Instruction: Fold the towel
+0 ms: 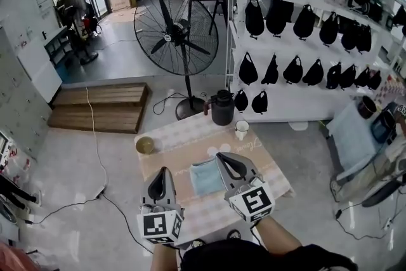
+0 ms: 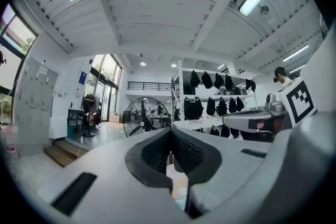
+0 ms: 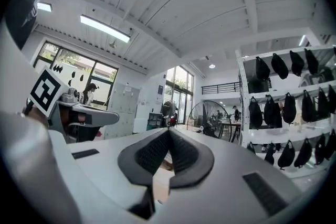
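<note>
Across the upper frame, a grey-floored workshop holds a bag rack point(image 1: 298, 16) and standing fan point(image 1: 177, 32). At lower centre, a pinkish table point(image 1: 184, 144) carries the light-blue towel point(image 1: 206, 178) — a small flat rectangle. Left gripper point(image 1: 163, 171) and right gripper point(image 1: 221, 157) hover above — jaws pressed together, empty.

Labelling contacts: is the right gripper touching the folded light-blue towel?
Apart. Right gripper view: the right gripper is shut on nothing, aimed across the room; the light-blue towel lies on the table.

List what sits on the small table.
A folded light blue towel, a black jug, a white cup and a bowl. The left gripper and right gripper cover the table's near part; anything there is hidden.
</note>
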